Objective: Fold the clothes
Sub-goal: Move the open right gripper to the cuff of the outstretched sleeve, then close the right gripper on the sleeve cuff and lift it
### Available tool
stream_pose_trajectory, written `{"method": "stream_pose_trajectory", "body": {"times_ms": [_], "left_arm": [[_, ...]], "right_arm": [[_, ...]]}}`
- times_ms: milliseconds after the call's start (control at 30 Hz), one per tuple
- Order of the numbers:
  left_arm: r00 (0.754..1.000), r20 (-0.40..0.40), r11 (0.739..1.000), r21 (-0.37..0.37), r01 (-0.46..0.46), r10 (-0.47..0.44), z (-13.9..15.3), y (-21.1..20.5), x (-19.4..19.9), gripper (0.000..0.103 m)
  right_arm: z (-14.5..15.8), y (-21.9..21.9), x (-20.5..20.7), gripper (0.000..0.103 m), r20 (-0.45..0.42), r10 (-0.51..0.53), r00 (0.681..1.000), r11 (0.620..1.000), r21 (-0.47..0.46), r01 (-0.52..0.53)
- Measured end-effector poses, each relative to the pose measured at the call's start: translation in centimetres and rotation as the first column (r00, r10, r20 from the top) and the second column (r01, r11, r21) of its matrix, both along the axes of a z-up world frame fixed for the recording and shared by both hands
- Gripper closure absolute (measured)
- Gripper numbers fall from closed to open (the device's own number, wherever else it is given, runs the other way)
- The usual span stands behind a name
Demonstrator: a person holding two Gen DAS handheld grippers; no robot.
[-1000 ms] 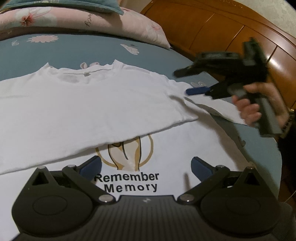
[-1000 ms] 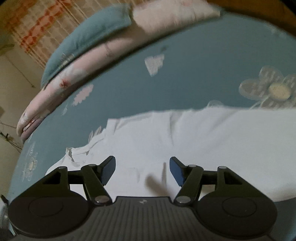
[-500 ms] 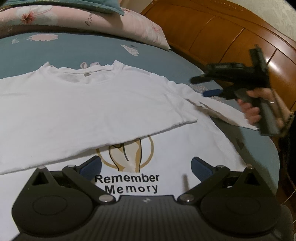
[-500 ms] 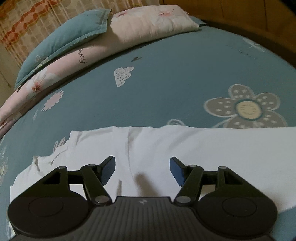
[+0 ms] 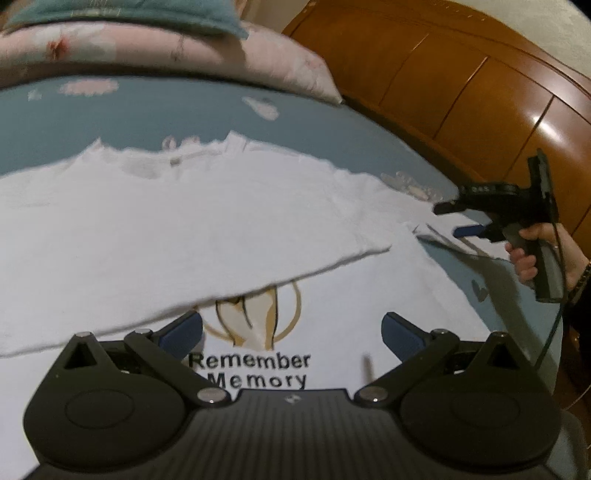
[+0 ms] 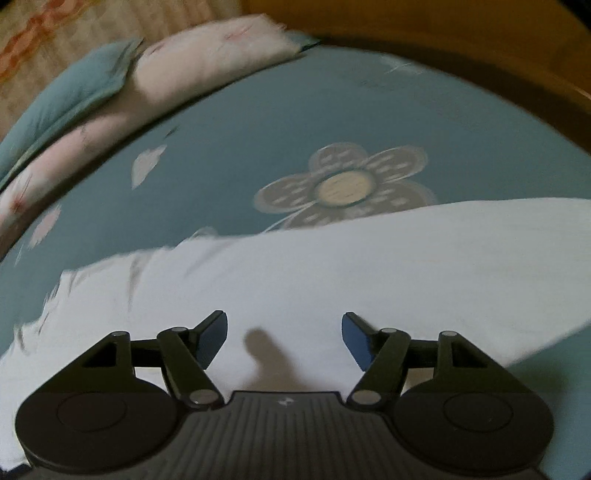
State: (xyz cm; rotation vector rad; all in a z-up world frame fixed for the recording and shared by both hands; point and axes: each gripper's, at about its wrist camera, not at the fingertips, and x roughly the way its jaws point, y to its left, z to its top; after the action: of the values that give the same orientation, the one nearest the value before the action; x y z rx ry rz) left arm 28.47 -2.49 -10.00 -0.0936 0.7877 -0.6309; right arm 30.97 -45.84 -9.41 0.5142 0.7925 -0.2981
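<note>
- Covering most of both views was the bed (image 5: 155, 122), spread with a blue-grey sheet printed with pale flowers and clouds; one large grey flower (image 6: 347, 184) showed in the right wrist view, just beyond the cloth.
- A polished wooden headboard (image 5: 461, 85) curved along the far right side of the bed in the left wrist view.
- A white T-shirt (image 5: 184, 229) lay flat on the sheet, its neckline at the far edge, and one part of it was folded over the chest so that the fold's edge ran aslant across a round tan emblem.
- Below that emblem the black words "Remember Memory" (image 5: 251, 373) stayed uncovered, close to the left tool.
- A pink flowered pillow (image 5: 166, 48) lay at the far end of the bed with a teal cushion (image 5: 122, 14) on top of it.
- The left gripper (image 5: 291, 332) hung over the printed front with its blue-padded jaws spread wide and nothing between them.
- The right gripper (image 6: 284, 336) was held in the person's hand (image 5: 535, 254) at the shirt's right sleeve (image 5: 443, 229), its jaws likewise wide apart and empty above white cloth.
</note>
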Motion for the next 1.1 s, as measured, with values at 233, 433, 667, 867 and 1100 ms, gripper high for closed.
{"method": "stream_pose_trajectory", "body": {"times_ms": [233, 433, 667, 867, 1100], "left_arm": [[1.000, -0.008, 0.999, 0.045, 0.018, -0.018, -0.6, -1.3, -0.1, 0.001], [0.999, -0.040, 0.999, 0.045, 0.012, -0.010, -1.3, -1.4, 0.1, 0.001], [0.998, -0.052, 0.999, -0.044, 0.018, -0.020, -1.8, -0.1, 0.4, 0.001], [0.999, -0.015, 0.999, -0.013, 0.041, -0.041, -1.8, -0.4, 0.0, 0.001], [0.999, 0.008, 0.999, 0.003, 0.049, -0.049, -1.9, -0.7, -0.1, 0.001]], "right_arm": [[2.3, -5.1, -7.8, 0.030, 0.084, -0.130, 0.988, 0.991, 0.053, 0.126], [0.6, -11.0, -14.0, 0.030, 0.112, -0.307, 0.945, 0.946, 0.145, 0.290], [-2.4, -15.8, -16.8, 0.030, 0.149, -0.462, 0.874, 0.869, 0.273, 0.413], [-4.4, -18.7, -17.7, 0.030, 0.213, -0.539, 0.815, 0.810, 0.398, 0.431], [-5.7, -20.6, -16.8, 0.030, 0.277, -0.540, 0.795, 0.808, 0.435, 0.397]]}}
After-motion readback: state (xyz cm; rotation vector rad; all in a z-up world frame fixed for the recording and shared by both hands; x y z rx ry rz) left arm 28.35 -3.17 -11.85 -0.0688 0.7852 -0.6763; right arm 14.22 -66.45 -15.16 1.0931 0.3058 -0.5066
